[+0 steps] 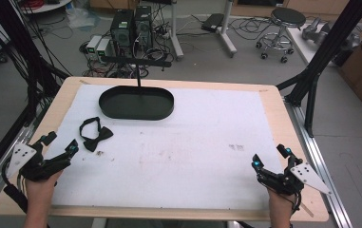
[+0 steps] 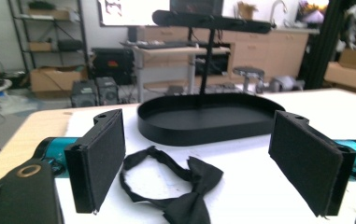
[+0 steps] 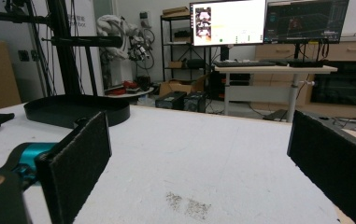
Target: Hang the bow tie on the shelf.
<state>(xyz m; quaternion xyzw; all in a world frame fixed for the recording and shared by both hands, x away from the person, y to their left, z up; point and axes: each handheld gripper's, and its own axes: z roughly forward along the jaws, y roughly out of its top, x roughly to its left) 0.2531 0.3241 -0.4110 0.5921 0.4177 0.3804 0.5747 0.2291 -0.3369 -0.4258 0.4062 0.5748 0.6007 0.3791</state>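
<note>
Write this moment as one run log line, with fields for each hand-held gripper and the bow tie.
left hand-held gripper: open, facing bow tie | right hand-held gripper: open, empty | bow tie: flat on mat, untouched | tray stand: empty

Even, bright overhead light fell on the white table cover (image 1: 178, 147), and shadows stayed soft and short around the black oval tray (image 1: 136, 103). In the left gripper view the tray (image 2: 208, 122) was fairly sharp, while the shelves and cabinets behind it were blurred, with a window above it blown out. Monitors (image 3: 227, 21) beyond the tray (image 3: 75, 109) glared in the right gripper view.
</note>
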